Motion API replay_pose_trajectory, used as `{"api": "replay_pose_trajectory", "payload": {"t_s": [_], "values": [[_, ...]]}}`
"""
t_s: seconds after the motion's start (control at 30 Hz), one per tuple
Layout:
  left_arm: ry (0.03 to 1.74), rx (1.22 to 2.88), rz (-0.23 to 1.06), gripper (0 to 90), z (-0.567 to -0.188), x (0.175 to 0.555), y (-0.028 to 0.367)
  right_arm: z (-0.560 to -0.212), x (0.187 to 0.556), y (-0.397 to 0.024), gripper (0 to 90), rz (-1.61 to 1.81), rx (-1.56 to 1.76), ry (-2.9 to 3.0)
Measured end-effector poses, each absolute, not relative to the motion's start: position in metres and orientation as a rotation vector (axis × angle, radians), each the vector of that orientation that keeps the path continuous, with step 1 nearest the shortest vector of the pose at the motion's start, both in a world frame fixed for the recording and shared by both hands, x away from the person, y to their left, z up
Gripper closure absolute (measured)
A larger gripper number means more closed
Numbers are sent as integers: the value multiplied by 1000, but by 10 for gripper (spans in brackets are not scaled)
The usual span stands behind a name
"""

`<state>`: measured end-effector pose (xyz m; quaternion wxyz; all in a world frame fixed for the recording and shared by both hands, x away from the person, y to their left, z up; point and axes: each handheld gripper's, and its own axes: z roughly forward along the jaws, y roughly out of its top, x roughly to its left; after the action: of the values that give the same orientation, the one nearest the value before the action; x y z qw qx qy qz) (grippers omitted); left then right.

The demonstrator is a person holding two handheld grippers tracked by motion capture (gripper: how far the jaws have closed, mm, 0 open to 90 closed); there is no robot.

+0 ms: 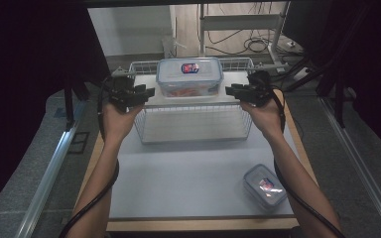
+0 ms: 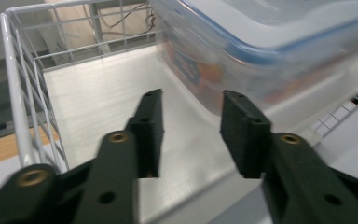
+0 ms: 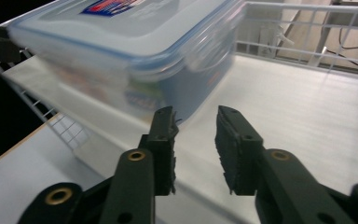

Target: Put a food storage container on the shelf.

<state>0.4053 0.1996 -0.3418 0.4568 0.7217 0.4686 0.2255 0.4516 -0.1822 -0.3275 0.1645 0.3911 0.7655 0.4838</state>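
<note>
A large clear box with a blue-rimmed lid [image 1: 189, 77] rests on the white floor of a white wire basket [image 1: 193, 130], toward the basket's far side. Orange contents show through its wall. My left gripper [image 1: 149, 92] hovers just off the box's left end, jaws apart and nothing between them. In the left gripper view the gripper [image 2: 191, 135] points past the box [image 2: 261, 51], which lies up and to the right. My right gripper [image 1: 229, 90] stands open at the box's right end. In the right gripper view the gripper [image 3: 196, 144] is just short of the box [image 3: 121, 37].
A smaller clear lidded box [image 1: 264, 186] lies on the grey table mat near the front right corner. The basket's wire walls [image 2: 18, 93] rise close to both grippers. Dark curtains flank the table, and cables lie on the floor beyond it.
</note>
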Motion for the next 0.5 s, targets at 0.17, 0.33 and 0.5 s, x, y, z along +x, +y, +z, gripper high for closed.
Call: {"api": "replay_pose_trajectory", "payload": {"t_s": [0.17, 0.33, 0.5], "values": [[1098, 1783, 553, 442, -352, 379, 197, -334, 431, -181, 552, 1384, 1050, 2230], [1039, 1803, 522, 344, -365, 351, 187, -344, 407, -177, 466, 1350, 969, 2271], [1002, 1812, 492, 245, -381, 327, 178, -357, 387, -172, 366, 1305, 902, 2311]]}}
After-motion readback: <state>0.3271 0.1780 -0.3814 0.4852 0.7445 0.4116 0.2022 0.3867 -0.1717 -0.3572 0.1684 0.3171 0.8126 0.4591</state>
